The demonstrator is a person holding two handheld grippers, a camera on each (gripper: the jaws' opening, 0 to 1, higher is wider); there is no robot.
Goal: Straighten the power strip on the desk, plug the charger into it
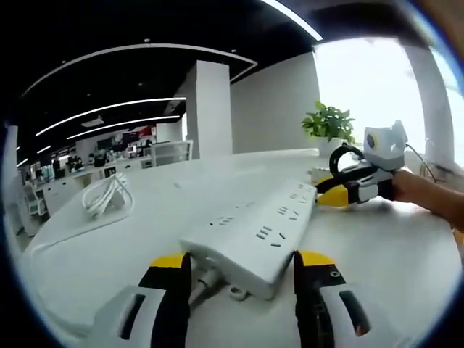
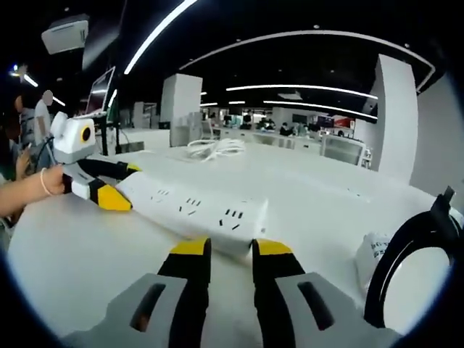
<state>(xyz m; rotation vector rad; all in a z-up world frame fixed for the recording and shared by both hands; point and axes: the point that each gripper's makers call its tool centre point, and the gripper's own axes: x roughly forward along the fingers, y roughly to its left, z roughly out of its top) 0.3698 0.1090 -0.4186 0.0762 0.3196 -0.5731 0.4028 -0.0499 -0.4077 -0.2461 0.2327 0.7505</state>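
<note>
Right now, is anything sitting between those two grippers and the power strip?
Nothing visible. The left gripper and right gripper each sit at opposite ends of the long white plastic power strip, directly against it.

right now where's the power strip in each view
left gripper view: the power strip lies in the lower middle, its near end between the left claw tips, running up and right toward the right claw.
right gripper view: it lies across the middle, left of centre, its near end just above the right claw's tips.
shared landmark: the coiled white cable on the desk beyond the strip.
</note>
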